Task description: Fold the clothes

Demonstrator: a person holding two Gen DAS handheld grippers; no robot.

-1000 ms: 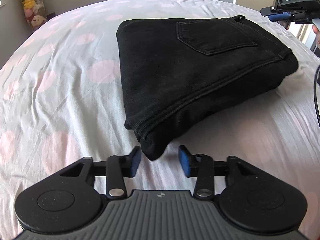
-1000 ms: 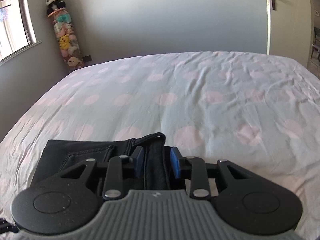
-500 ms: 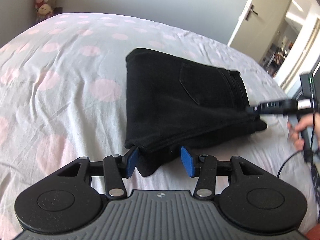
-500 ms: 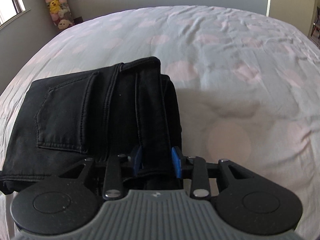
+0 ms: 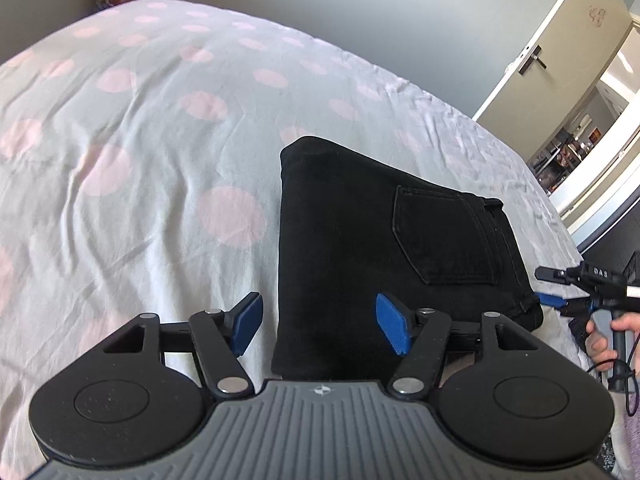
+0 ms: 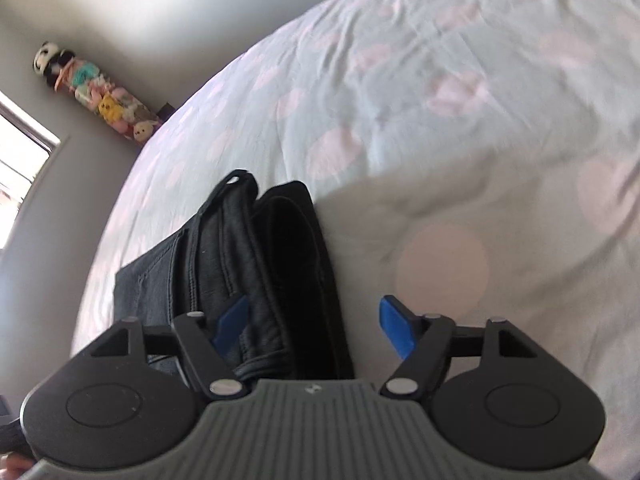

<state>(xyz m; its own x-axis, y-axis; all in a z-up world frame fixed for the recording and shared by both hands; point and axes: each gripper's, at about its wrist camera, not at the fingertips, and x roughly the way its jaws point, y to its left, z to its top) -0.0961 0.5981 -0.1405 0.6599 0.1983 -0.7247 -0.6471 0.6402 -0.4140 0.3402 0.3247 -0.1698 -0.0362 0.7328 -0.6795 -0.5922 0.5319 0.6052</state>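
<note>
On the bed [image 5: 132, 128], near its edge on the door side, the folded black jeans [image 5: 360, 248] lie flat on the white cover with pink dots, back pocket [image 5: 440, 236] facing up. The left tool [image 5: 318, 326] stands spread wide, its blue pads either side of the near corner of the jeans without gripping: the left pad over bare sheet, the right pad above the black cloth. The left wrist view alone shows the pocket, the open white door [image 5: 532, 64] with its handle, and the right tool [image 5: 550, 288] seen from outside at the far corner of the jeans, its person's hand [image 5: 604, 340] around the grip beneath. The right wrist view shows the other end of the bundle: the stacked layers with waistband seams and a belt loop [image 6: 236, 178]. The right tool [image 6: 312, 326] is likewise spread wide, its left pad against the grey-looking denim, its right pad over the sheet, clear of the cloth. Only this view takes in the column of stuffed toys [image 6: 92, 92] in the room's corner and the window [image 6: 20, 148] beside it.
</note>
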